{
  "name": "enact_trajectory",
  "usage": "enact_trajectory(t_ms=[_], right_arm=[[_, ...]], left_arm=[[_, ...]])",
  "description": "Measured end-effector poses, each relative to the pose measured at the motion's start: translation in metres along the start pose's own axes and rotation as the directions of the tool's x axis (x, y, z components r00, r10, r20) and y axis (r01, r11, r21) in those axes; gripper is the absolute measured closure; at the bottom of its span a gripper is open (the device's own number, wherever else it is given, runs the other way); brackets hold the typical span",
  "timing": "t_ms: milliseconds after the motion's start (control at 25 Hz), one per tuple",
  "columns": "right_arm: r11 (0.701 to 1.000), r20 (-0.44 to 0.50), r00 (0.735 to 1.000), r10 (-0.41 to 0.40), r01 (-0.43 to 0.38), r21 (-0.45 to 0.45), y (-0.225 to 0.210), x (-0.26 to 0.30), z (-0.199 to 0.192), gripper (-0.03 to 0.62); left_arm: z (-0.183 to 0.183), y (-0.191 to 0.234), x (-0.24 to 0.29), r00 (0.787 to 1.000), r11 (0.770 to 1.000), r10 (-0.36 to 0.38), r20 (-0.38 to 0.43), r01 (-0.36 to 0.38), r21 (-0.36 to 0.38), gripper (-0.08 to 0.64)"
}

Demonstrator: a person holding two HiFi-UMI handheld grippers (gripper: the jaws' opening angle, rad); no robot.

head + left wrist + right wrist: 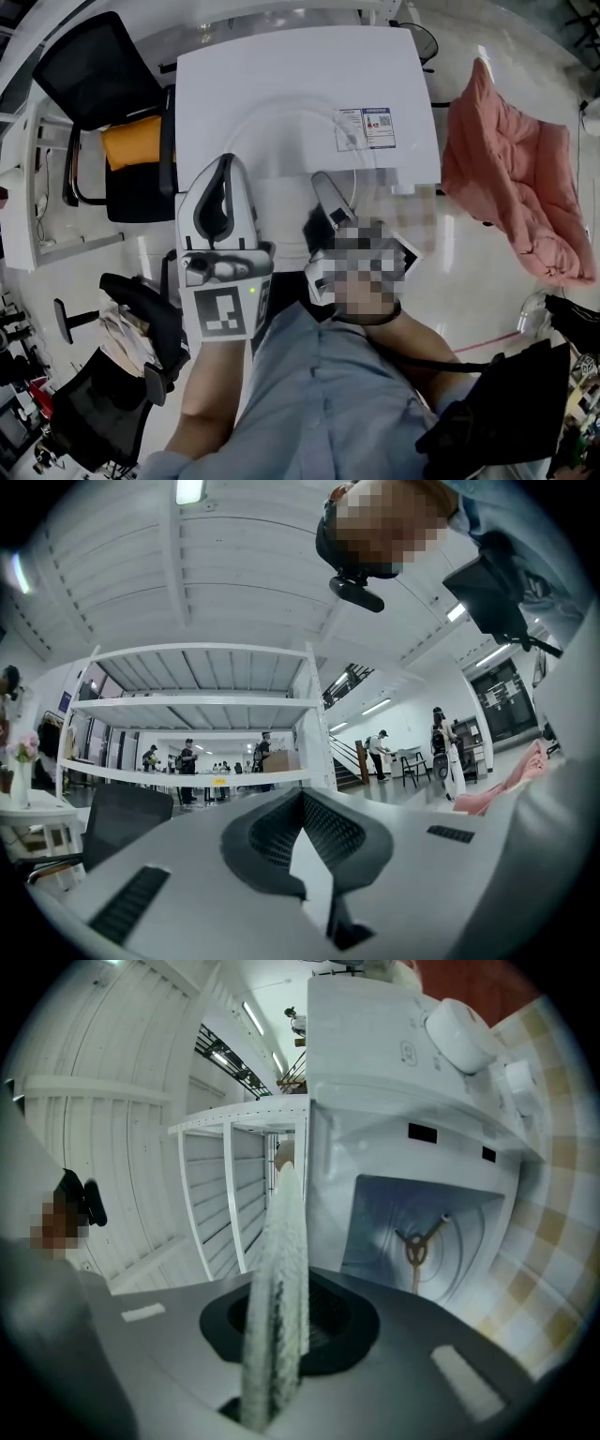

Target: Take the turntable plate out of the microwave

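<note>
Turntable plate [286, 1222] stands edge-on, clamped in my right gripper [286, 1326], reaching straight ahead; microwave cavity [422, 1232] lies ahead-right; left gripper [305, 827] closed, empty.

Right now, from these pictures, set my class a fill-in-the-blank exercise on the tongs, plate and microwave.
Of the two tongs, only ____ grips the glass turntable plate: the right tongs.
The left tongs are shut and hold ____.
The microwave cavity shows its bare hub, so the plate is ____ it.
Missing words: one; nothing; outside.
</note>
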State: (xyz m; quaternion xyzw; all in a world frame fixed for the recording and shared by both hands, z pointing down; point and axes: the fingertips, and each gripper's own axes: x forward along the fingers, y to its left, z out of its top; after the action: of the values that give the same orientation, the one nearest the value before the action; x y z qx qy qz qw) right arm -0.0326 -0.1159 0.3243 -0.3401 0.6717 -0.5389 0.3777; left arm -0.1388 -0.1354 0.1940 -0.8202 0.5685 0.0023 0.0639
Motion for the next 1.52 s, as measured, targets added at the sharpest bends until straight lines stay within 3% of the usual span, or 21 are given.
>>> enact_trajectory(t_ms=[640,760,880,1040,1160,1360,1520], right_arm=[[1.000,0.008,1.000,0.001,-0.001,-0.008,-0.002,-0.001,0.002,0.561],[1.000,0.004,1.000,0.003,-0.003,-0.010,-0.002,0.000,0.002,0.561],[1.000,-0.004,1.000,0.005,-0.005,-0.018,-0.003,0.000,0.002,0.561],[1.000,-0.013,1.000,0.008,-0.009,-0.018,-0.003,0.000,0.002,0.561],[1.000,-0.020,1.000,0.012,-0.013,-0.022,-0.003,0.001,0.002,0.561],[1.000,-0.028,0.999,0.020,-0.020,-0.021,-0.002,0.001,0.001,0.561],[1.000,-0.034,0.999,0.021,-0.021,-0.018,-0.001,0.001,0.001,0.561]], left_arm=[[-0.021,-0.014,-0.078,0.994,0.998,0.054,-0.096,-0.056,-0.014,0.553],[-0.031,-0.021,-0.097,0.989,0.995,0.065,-0.133,-0.074,-0.061,0.552],[-0.039,-0.025,-0.114,0.985,0.980,0.083,-0.149,-0.108,-0.165,0.552],[-0.058,-0.034,-0.135,0.973,0.949,0.089,-0.214,-0.148,-0.279,0.551],[-0.071,-0.041,-0.145,0.964,0.910,0.080,-0.254,-0.175,-0.375,0.549],[-0.094,-0.052,-0.148,0.956,0.808,0.012,-0.294,-0.182,-0.560,0.463],[-0.109,-0.054,-0.141,0.952,0.729,-0.037,-0.302,-0.181,-0.660,0.453]])
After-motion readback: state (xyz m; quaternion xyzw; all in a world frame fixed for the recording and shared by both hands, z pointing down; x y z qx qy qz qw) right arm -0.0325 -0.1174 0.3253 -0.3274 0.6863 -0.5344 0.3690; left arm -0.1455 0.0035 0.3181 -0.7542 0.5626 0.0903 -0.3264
